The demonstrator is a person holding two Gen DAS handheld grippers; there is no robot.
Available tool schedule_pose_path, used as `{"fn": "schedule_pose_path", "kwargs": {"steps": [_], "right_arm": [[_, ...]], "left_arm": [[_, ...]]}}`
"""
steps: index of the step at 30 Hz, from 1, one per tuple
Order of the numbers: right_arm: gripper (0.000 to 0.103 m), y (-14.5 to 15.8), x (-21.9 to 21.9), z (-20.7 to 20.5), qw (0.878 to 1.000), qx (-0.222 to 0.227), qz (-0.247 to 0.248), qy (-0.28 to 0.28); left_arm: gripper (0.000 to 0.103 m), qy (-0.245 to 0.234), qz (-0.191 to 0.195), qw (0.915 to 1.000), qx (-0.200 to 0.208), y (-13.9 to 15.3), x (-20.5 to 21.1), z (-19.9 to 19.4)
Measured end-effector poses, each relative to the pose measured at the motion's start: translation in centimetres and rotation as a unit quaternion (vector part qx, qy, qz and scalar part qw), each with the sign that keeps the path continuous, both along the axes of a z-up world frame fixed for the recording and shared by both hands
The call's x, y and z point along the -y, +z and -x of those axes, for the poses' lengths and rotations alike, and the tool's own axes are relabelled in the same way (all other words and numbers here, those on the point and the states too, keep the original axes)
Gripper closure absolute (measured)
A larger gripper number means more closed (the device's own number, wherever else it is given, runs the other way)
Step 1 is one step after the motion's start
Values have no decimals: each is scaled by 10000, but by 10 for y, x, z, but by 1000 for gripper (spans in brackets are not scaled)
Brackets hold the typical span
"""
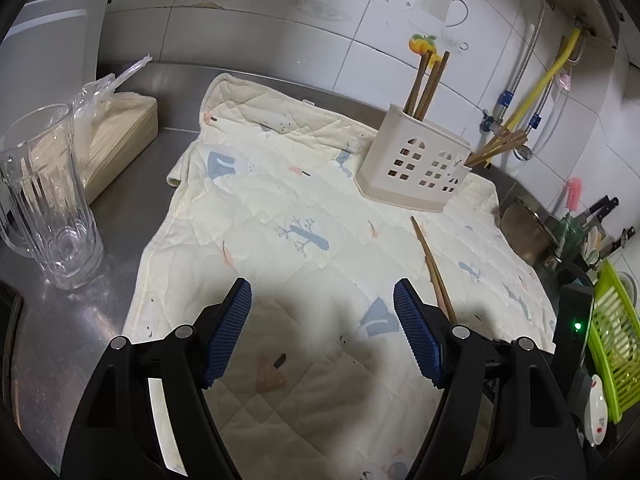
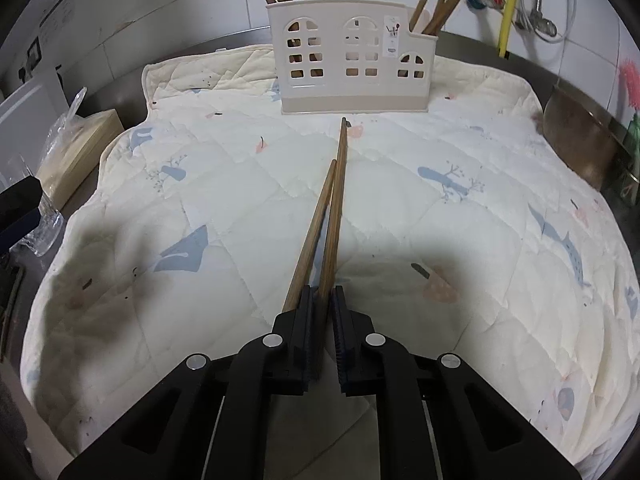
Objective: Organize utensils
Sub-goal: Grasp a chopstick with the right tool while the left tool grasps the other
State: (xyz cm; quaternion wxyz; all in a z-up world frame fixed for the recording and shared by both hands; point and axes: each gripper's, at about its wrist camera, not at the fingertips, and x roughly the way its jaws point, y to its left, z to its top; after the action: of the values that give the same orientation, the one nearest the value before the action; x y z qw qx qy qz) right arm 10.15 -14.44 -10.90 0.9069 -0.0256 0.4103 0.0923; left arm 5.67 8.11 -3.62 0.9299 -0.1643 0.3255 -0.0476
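A cream utensil holder (image 1: 414, 162) with window cut-outs stands at the far side of a quilted cloth (image 1: 280, 216), with wooden chopsticks upright in its two end compartments. It also shows in the right wrist view (image 2: 352, 56). My right gripper (image 2: 322, 300) is shut on a pair of wooden chopsticks (image 2: 332, 208) that lie pointing toward the holder, tips just short of its base. The same pair (image 1: 432, 268) shows in the left wrist view, right of my left gripper (image 1: 322, 296), which is open and empty above the cloth.
A clear glass mug (image 1: 48, 196) and a wrapped box (image 1: 116, 136) stand on the steel counter to the left. A metal pot (image 1: 528, 232), knives and a green rack (image 1: 612, 340) are at the right. Tiled wall and hoses lie behind.
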Motion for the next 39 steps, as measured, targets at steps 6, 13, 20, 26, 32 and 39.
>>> {"fn": "schedule_pose_path", "kwargs": {"steps": [6, 13, 20, 26, 32, 39], "right_arm": [[97, 2, 8, 2, 9999, 73, -86, 21], [97, 11, 26, 13, 9996, 243, -104, 71], [97, 28, 47, 26, 9984, 484, -233, 155], [97, 47, 65, 37, 9962, 777, -338, 188], [97, 68, 83, 45, 9929, 1092, -441, 170], [97, 74, 94, 46, 9913, 1183, -560, 161]], "left_arm": [[30, -148, -52, 9998, -89, -6, 14, 7], [30, -502, -80, 9982, -312, -22, 47, 18], [30, -961, -70, 9942, -474, -38, 89, 26], [33, -1286, -51, 9902, -550, -45, 122, 28], [61, -1461, -91, 9870, -665, -53, 142, 27], [74, -1440, -140, 9860, -825, -59, 151, 18]]}}
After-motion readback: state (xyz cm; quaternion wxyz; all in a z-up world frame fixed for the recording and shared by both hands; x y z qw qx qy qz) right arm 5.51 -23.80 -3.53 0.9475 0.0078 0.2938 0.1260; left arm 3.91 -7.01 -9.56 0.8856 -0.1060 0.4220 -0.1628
